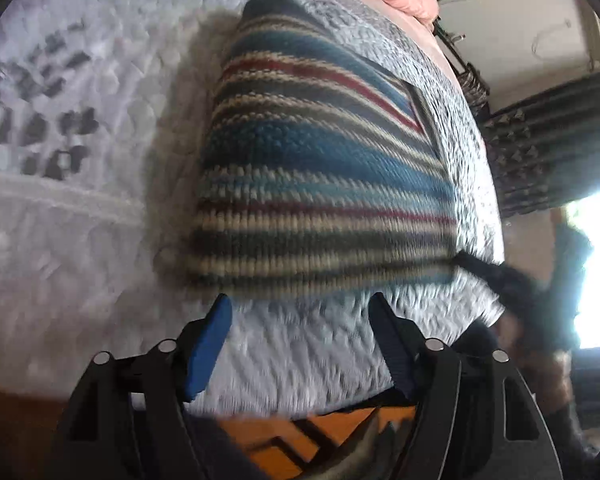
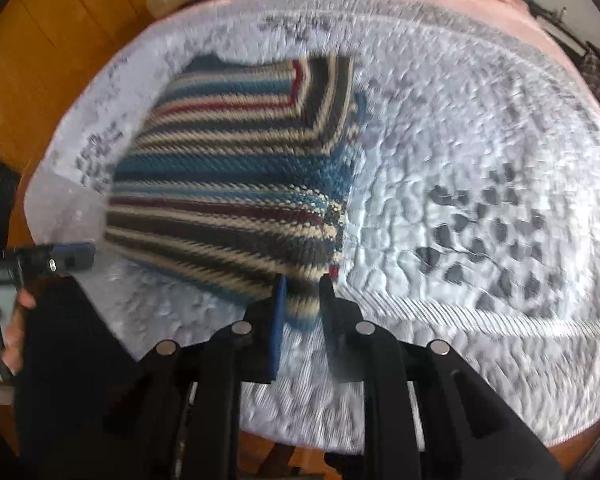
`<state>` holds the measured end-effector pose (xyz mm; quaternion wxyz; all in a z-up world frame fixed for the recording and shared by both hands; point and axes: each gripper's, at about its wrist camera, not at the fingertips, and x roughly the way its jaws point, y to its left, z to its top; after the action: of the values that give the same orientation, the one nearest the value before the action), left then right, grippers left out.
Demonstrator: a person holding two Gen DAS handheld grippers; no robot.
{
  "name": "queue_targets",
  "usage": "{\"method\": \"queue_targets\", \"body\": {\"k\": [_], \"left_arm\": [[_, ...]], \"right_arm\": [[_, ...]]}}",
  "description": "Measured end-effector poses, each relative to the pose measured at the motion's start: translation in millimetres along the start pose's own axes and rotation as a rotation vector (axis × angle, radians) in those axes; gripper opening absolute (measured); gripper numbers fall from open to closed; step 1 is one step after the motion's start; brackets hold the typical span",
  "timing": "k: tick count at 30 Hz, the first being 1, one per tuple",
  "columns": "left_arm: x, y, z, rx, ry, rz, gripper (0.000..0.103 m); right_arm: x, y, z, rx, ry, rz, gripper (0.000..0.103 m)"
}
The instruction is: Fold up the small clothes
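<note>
I see the striped knit garment (image 2: 236, 184) lying on the pale quilted mat (image 2: 480, 128), folded into a rough block with one flap turned over its far end. My right gripper (image 2: 302, 300) is at the garment's near corner: its blue-padded fingers (image 2: 278, 320) stand close together with the striped hem caught between them, so I read it as pinching that corner. It reaches in low and nearly level with the mat, pointing along the garment's edge.

From the left wrist view, the garment (image 1: 324, 168) sits just ahead of my left gripper (image 1: 300, 316), apart from it, with a strip of bare mat (image 1: 300, 360) between the hem and the fingertips. That gripper's fingers (image 1: 208, 344) are spread wide and hold nothing. It hovers over the mat's near edge, tilted down toward the garment.

In the right wrist view, a hand (image 2: 14, 320) grips the left tool's handle beside the mat's edge. Both views are motion-blurred.
</note>
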<state>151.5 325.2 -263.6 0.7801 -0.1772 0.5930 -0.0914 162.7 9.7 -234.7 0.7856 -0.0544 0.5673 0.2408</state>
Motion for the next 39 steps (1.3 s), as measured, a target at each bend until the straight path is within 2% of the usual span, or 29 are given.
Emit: {"method": "queue_targets", "body": {"k": [2,3,4,5,9,11,13,15,16,18,21,25,39], "left_arm": [[-27,-19,-25,0.063,-0.068,0.11,0.082],[-40,-25,-35,0.087,-0.104,0.161,0.082],[-53,-34,-43,0.11,-0.144,0.218,0.083],[-68,-44,-51,0.13,-0.185,0.271,0.083],[-123,-75,-75,0.147,-0.334,0.368,0.085],[-144,-88,-85,0.142,-0.365,0.395,0.085],[-156,-103,-90,0.159,-0.363,0.35,0.085],[-169,-117,-94,0.194,-0.348,0.324,0.085],[-171,-124,-96,0.211,-0.337,0.328,0.085],[-178,-138,-102,0.263,-0.316,0.34,0.085],[-197,-152,-112,0.28,-0.362,0.341,0.085],[-207,-157,-116,0.267,-0.354,0.322,0.085],[-215,-168,-125,0.264,-0.369,0.302,0.085]], "right_arm": [[-28,10,-13,-0.007,-0.028,-0.016,0.04],[-46,18,-22,-0.007,-0.048,-0.039,0.066],[-56,25,-25,-0.009,-0.062,-0.049,0.087],[-72,33,-30,-0.018,-0.093,-0.067,0.092],[-118,65,-51,-0.036,-0.181,-0.225,0.099],[-141,74,-59,-0.021,-0.243,-0.252,0.1],[-162,81,-68,0.0,-0.287,-0.253,0.1],[-182,85,-74,0.005,-0.297,-0.17,0.1],[-192,85,-76,0.019,-0.29,-0.134,0.1],[-206,88,-78,0.032,-0.269,-0.116,0.1],[-220,96,-82,0.018,-0.261,-0.16,0.1],[-243,109,-88,-0.004,-0.3,-0.226,0.1],[-261,116,-88,-0.023,-0.343,-0.237,0.1]]}}
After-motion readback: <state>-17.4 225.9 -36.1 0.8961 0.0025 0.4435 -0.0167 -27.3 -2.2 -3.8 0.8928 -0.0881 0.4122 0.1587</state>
